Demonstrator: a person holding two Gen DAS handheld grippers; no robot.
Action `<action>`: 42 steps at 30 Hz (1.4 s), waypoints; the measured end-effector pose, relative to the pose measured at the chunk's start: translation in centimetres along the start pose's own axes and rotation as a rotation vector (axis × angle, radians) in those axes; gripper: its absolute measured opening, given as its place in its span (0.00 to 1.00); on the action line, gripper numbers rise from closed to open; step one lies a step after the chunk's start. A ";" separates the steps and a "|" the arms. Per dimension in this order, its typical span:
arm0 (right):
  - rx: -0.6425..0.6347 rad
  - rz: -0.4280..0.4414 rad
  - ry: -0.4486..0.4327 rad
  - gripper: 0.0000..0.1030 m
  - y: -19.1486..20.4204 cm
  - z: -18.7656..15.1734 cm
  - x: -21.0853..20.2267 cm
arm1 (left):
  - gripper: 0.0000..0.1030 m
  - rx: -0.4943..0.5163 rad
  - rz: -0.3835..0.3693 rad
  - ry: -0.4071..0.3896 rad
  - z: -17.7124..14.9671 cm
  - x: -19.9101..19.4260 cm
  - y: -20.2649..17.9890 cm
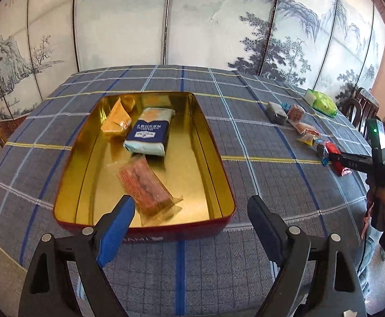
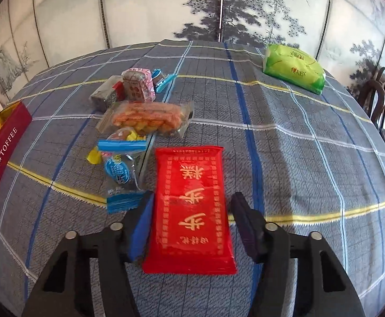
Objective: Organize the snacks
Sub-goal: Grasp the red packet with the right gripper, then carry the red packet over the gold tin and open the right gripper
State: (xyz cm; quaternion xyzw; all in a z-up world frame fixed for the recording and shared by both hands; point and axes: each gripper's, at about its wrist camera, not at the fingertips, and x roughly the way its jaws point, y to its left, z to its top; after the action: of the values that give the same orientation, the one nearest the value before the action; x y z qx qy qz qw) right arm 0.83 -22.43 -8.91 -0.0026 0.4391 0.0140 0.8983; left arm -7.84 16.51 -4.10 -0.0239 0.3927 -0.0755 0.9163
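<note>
We see the table (image 1: 258, 137) under a blue-grey plaid cloth, carrying a gold-lined red tin (image 1: 219, 174) that holds a blue-and-white packet (image 1: 147, 132), a yellow one (image 1: 115, 124) and a clear-wrapped bar (image 1: 146, 187). Our left claw (image 1: 189, 211) hangs spread above the tin's near rim. Our right claw (image 2: 189, 224) straddles a flat red packet (image 2: 192, 206) with gold characters, jaws apart, beside the loose snacks (image 2: 145, 117).
</note>
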 end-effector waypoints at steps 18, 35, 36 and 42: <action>0.132 -0.074 -0.118 0.44 -6.2 -1.3 -5.9 | 0.82 0.050 0.057 -0.184 -0.4 -5.1 -2.5; -0.001 0.056 -0.156 0.44 9.7 7.9 -2.8 | 0.82 -0.021 0.169 -0.140 -6.7 -5.3 1.5; -0.012 0.064 -0.155 0.44 10.6 8.1 -2.7 | 0.82 -0.034 0.174 -0.147 -7.0 -5.4 1.9; -0.085 0.103 -0.155 0.44 15.6 9.1 -2.5 | 0.82 -0.095 0.208 -0.151 -7.9 -5.5 4.1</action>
State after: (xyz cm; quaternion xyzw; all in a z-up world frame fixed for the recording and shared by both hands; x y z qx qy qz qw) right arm 6.02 -6.77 -1.21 -0.0170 0.3669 0.0791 0.9267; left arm -16.83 21.50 -6.01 -0.0319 0.3261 0.0408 0.9439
